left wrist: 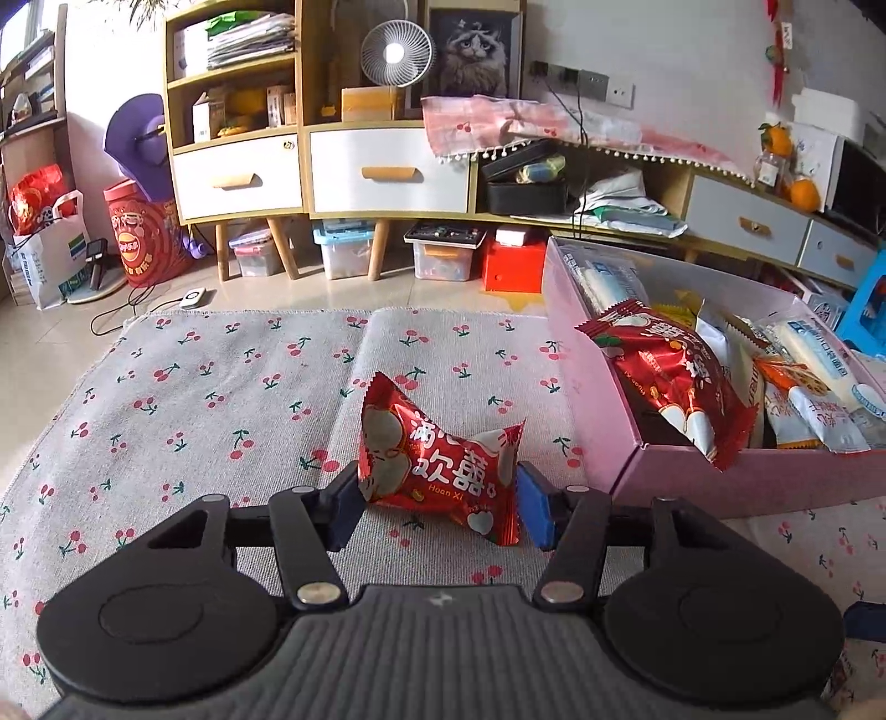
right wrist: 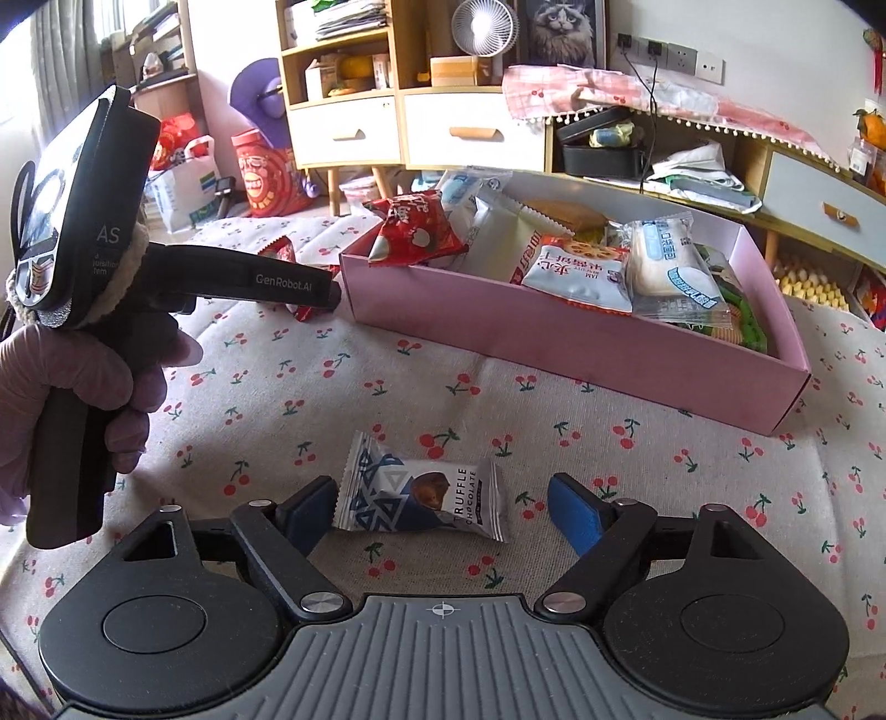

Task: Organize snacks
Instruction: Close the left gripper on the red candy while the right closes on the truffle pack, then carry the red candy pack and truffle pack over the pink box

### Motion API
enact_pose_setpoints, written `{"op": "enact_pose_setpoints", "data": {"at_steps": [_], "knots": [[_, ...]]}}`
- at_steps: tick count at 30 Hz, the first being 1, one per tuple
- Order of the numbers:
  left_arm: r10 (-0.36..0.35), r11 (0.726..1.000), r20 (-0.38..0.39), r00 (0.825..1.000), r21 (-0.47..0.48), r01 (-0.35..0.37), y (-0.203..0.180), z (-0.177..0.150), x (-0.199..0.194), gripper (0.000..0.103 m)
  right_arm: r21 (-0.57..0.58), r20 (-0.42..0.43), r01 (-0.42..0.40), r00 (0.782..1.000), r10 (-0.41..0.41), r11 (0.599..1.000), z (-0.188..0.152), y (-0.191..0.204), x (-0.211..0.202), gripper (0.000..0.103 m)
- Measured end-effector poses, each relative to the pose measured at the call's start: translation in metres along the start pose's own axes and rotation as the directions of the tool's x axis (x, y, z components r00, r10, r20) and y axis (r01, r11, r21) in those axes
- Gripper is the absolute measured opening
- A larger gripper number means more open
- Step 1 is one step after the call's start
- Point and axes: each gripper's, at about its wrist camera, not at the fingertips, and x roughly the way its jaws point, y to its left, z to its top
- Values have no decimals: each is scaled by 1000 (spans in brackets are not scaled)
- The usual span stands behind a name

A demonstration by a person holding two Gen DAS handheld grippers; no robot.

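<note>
On the cherry-print cloth (left wrist: 221, 387), the left gripper (left wrist: 437, 507) clamps one red snack packet (left wrist: 437, 459); the right gripper (right wrist: 443, 507) stands apart around one truffle chocolate packet (right wrist: 421, 495). One pink box (right wrist: 554, 332) nearby holds several snacks.

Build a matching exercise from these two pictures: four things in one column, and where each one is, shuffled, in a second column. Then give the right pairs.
Things
1. red snack packet
2. truffle chocolate packet
3. pink box
4. white fan

Places
A. on the wooden cabinet at the back
B. between the left tongs, both pads against it
C. on the cherry-print cloth, full of snacks
D. between the right tongs, far pad clear of it

Pairs: 1-B, 2-D, 3-C, 4-A
</note>
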Motion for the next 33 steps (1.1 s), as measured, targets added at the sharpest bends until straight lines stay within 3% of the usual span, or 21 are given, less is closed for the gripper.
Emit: {"op": "enact_pose_setpoints", "data": {"at_steps": [1, 4, 20, 33], "knots": [[-2, 1000, -1, 1000, 1, 2, 0, 1, 0, 52, -7, 2, -12, 1000, 12, 1000, 1, 0, -1, 61], [-1, 1000, -4, 1000, 8, 1, 1, 0, -1, 50, -6, -1, -30, 1000, 30, 1000, 3, 1, -3, 49], [-7, 1000, -42, 999, 3, 7, 12, 1, -14, 47, 91, 36, -35, 999, 32, 995, 19, -18, -21, 47], [-65, 997, 17, 998, -27, 66, 4, 15, -34, 47, 208, 112, -7, 994, -17, 978, 42, -56, -37, 47]]}}
